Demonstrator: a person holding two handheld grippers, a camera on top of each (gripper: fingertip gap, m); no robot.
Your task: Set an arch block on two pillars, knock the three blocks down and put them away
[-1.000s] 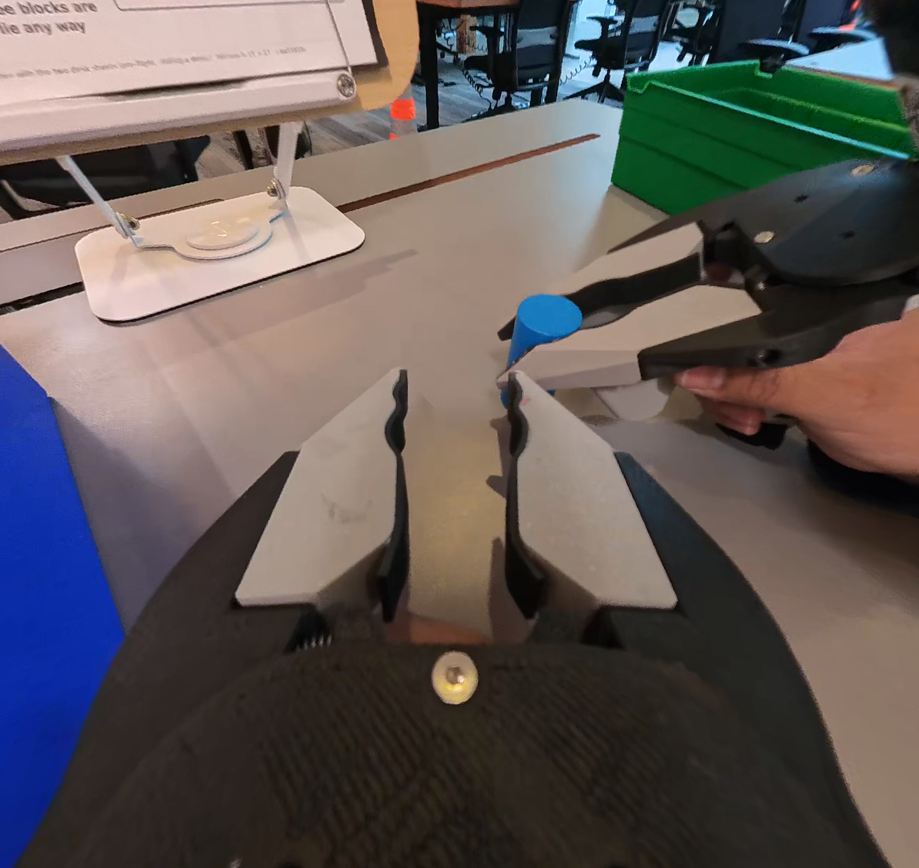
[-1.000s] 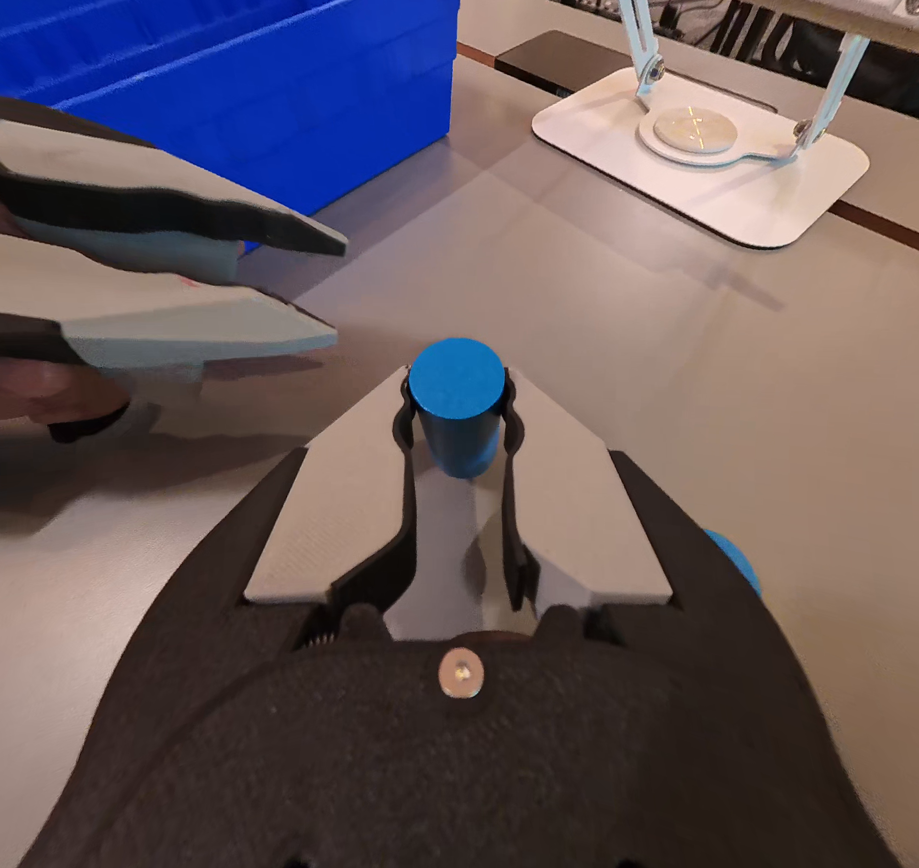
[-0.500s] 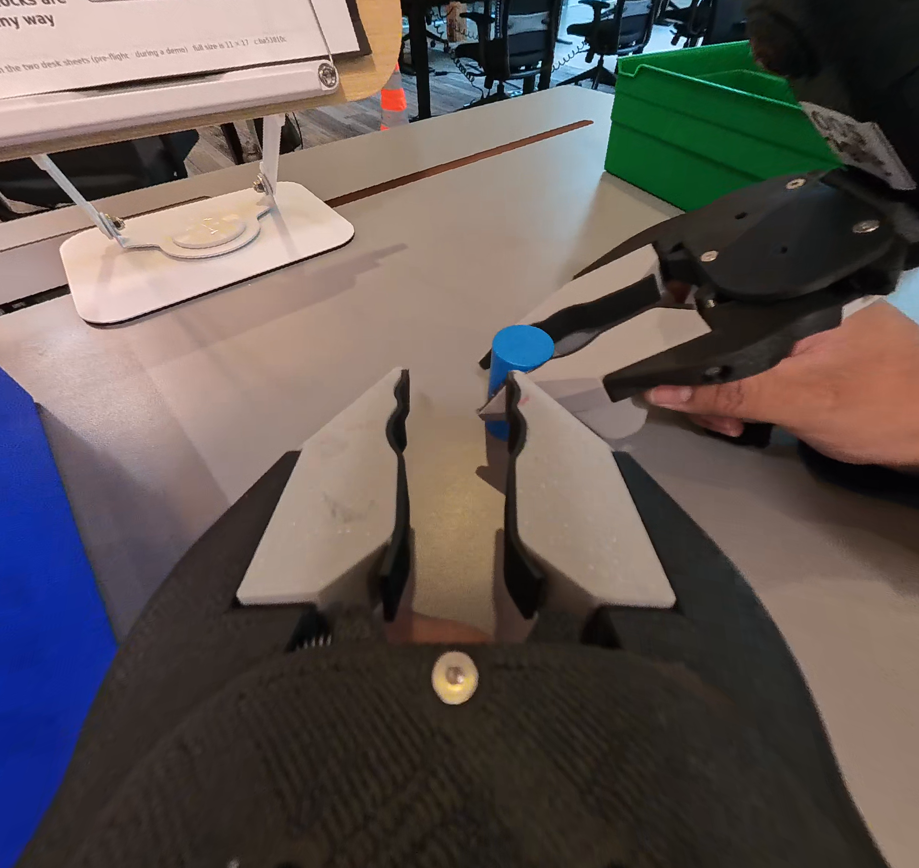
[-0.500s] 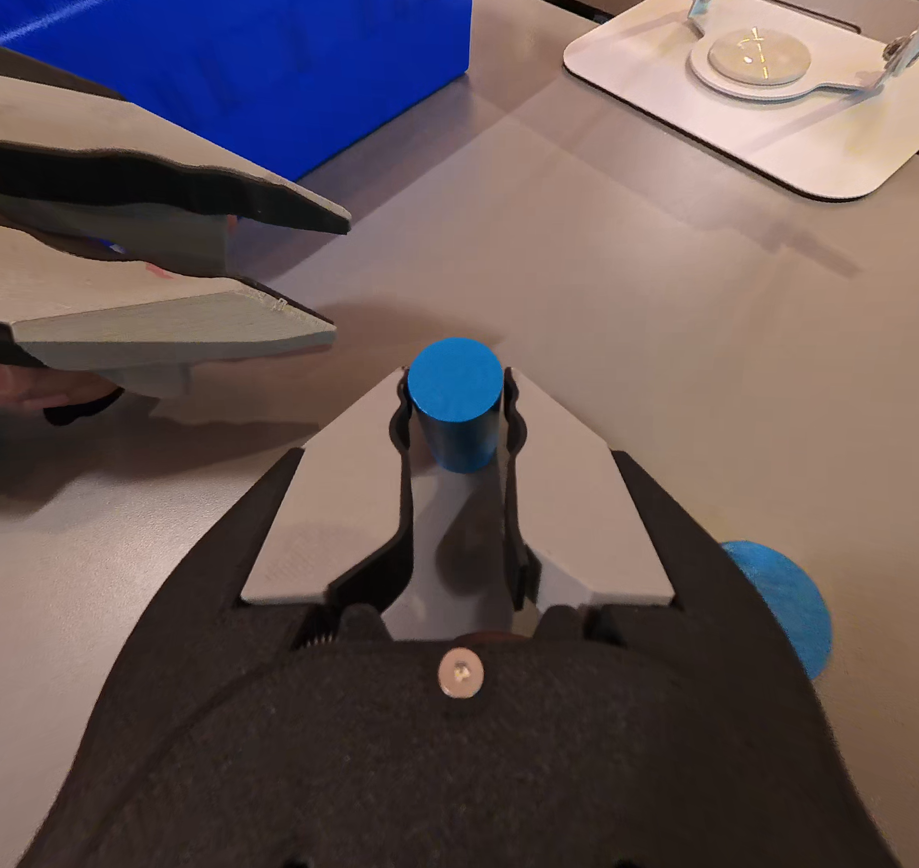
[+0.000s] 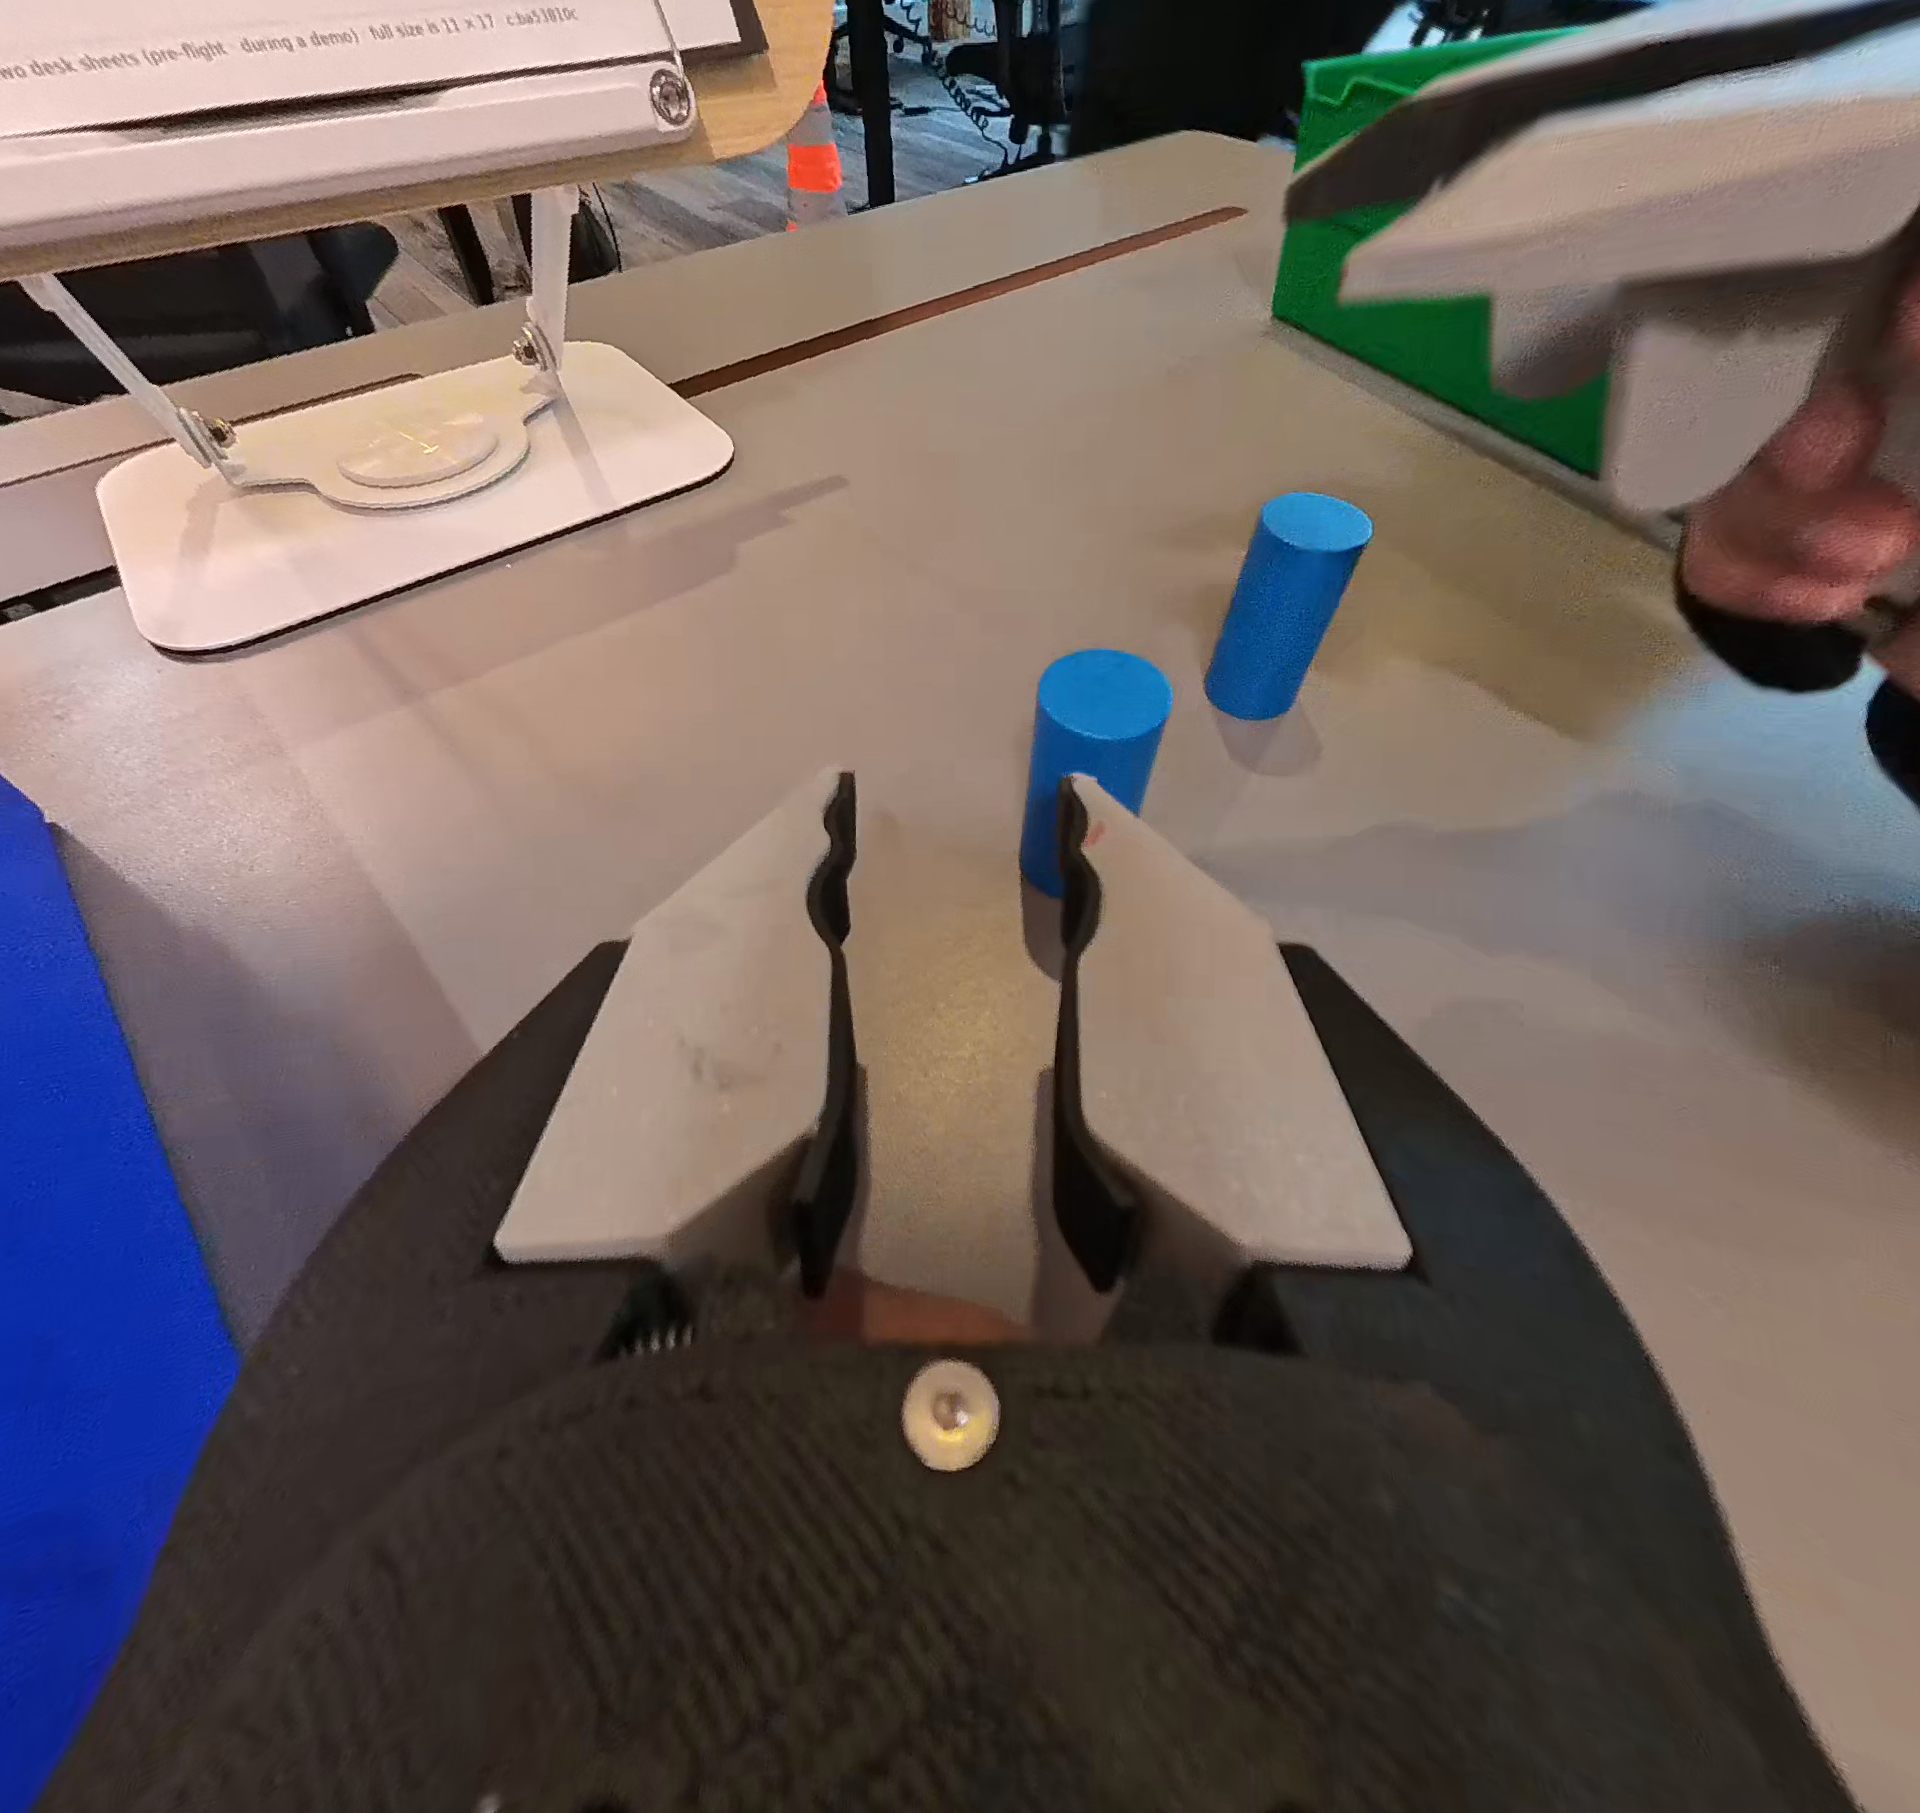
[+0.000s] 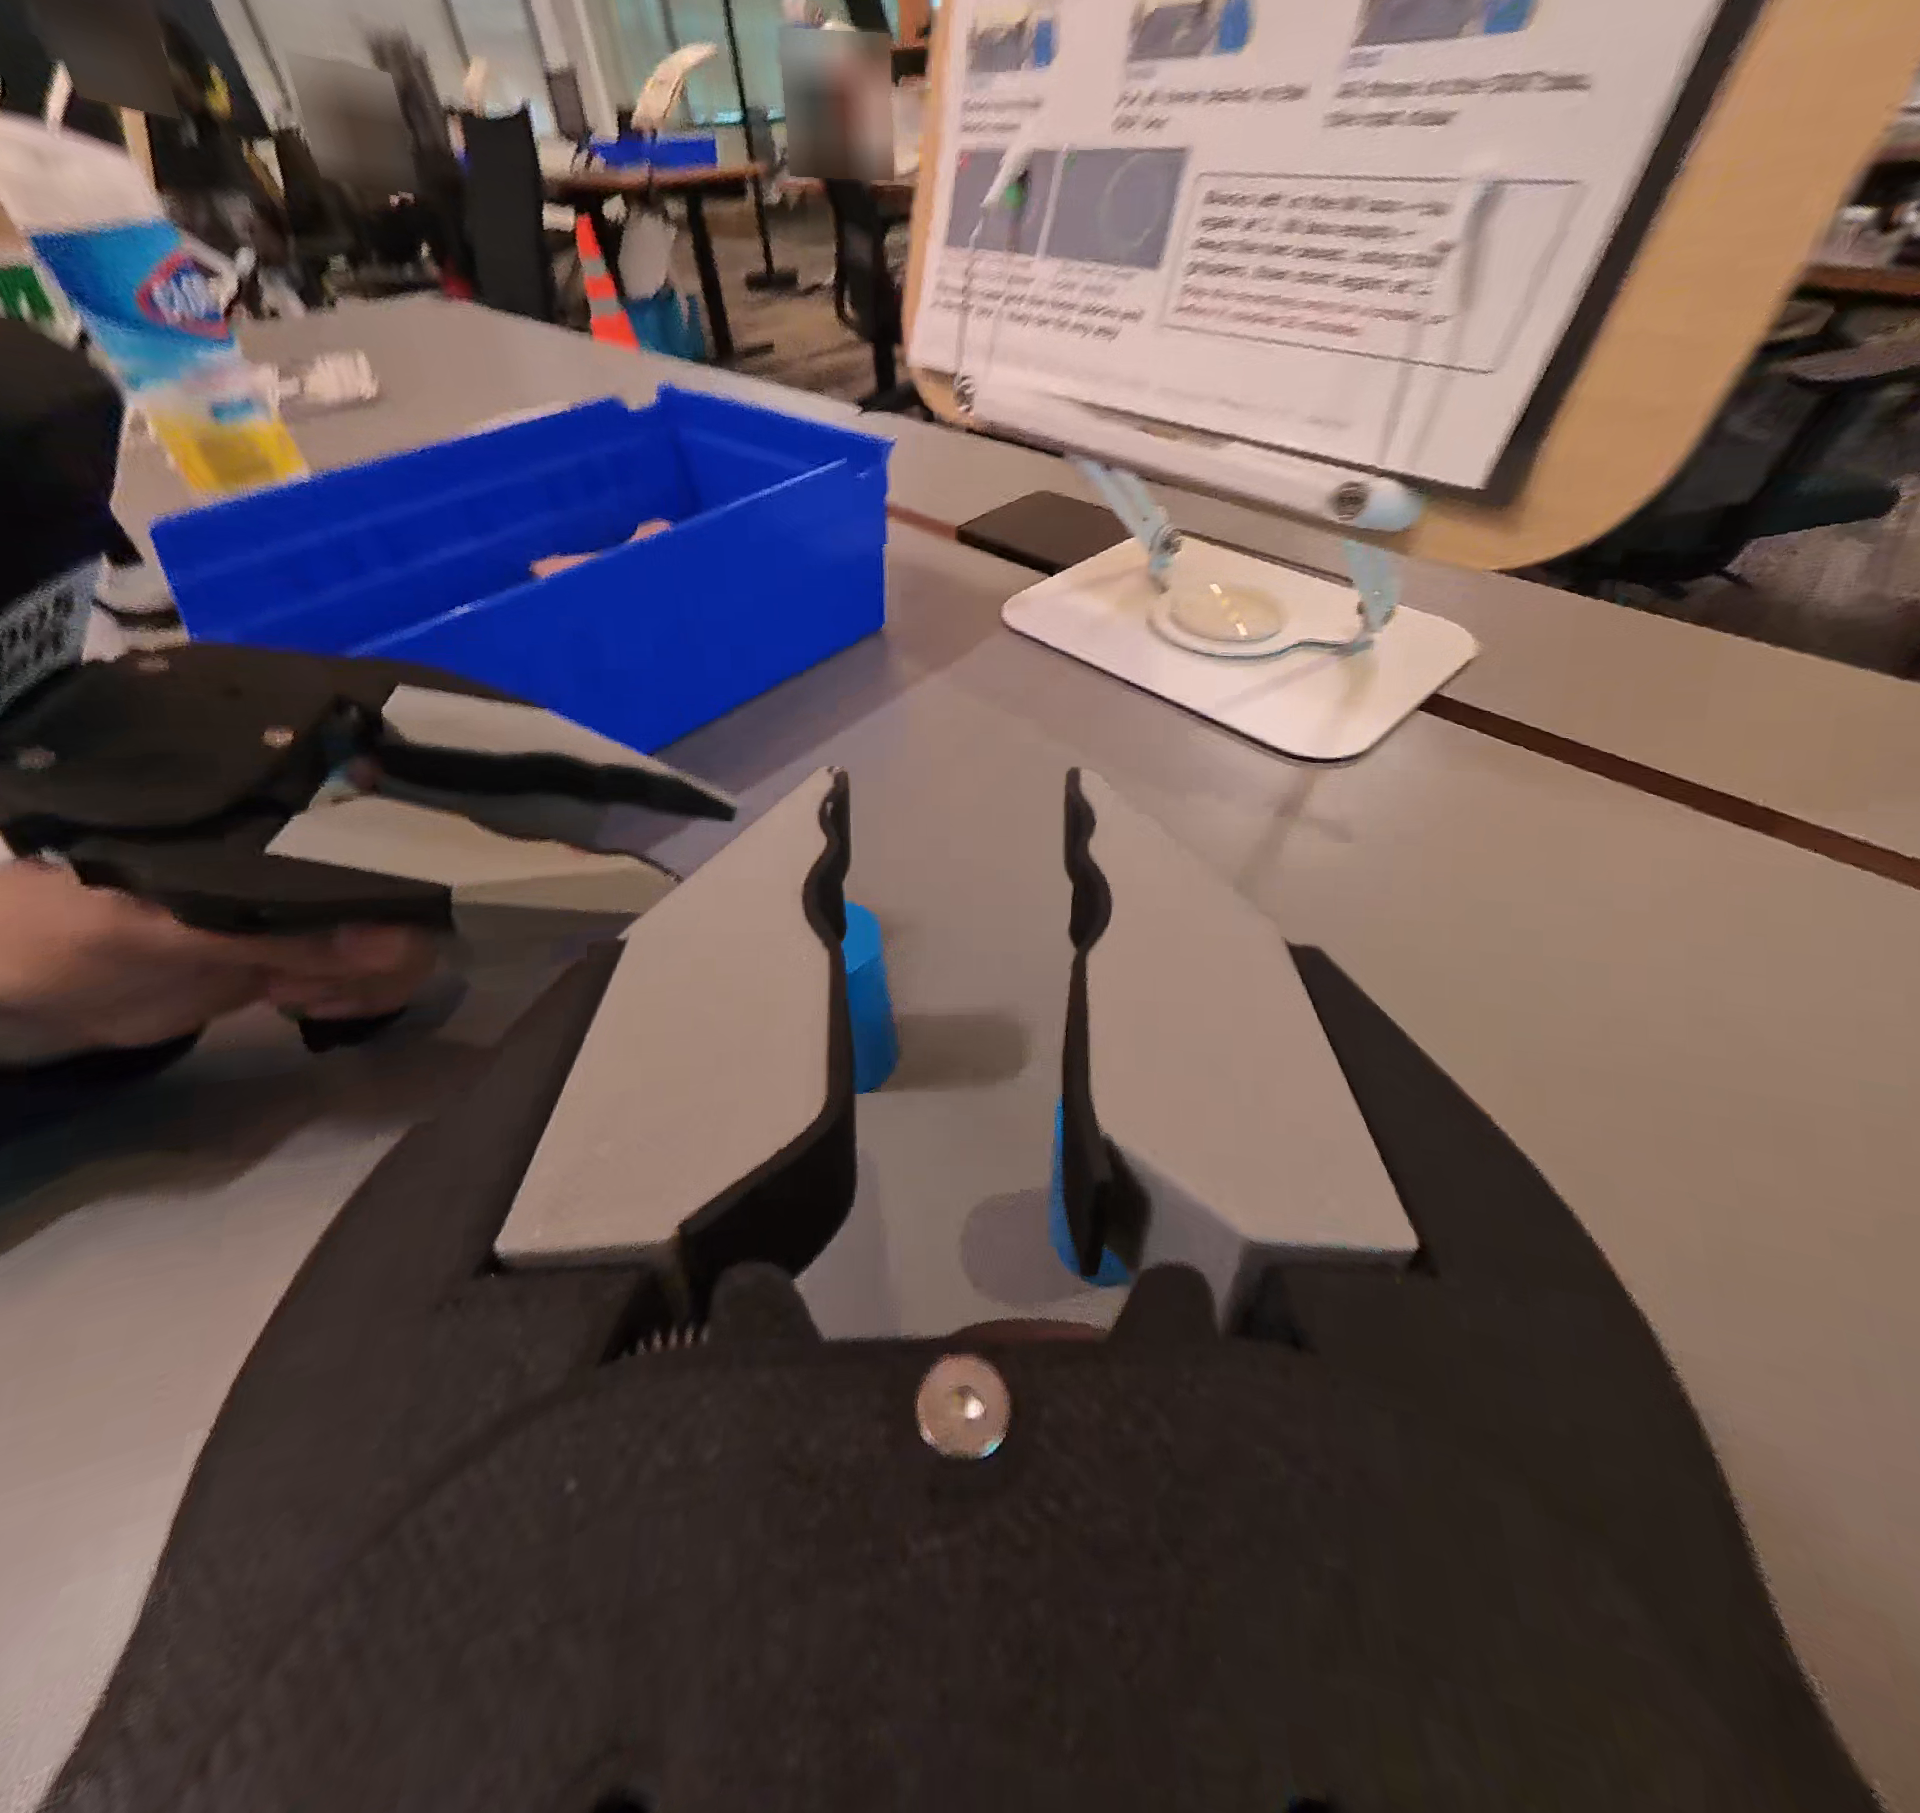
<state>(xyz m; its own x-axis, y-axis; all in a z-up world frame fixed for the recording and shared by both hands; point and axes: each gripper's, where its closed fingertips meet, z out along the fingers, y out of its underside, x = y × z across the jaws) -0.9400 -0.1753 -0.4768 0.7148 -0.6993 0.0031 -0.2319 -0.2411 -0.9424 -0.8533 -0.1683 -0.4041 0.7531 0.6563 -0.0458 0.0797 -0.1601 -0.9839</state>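
- Two blue pillars (image 5: 1099, 755) (image 5: 1286, 620) stand upright and apart on the grey desk (image 5: 623, 724), in an office of chairs and further desks.
- A blue bin (image 6: 623, 620) sits at the desk's left, a green bin (image 5: 1423, 350) at its right, a white document stand (image 5: 416, 496) behind.
- The left hand-held gripper (image 5: 956, 797) is partly open and bare; the nearer pillar stands just past its right fingertip.
- The right hand-held gripper (image 6: 951, 797), lifted above the pillars, is partly open and holds nothing.

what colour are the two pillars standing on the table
Both pillars are blue, clearest in the left wrist view.
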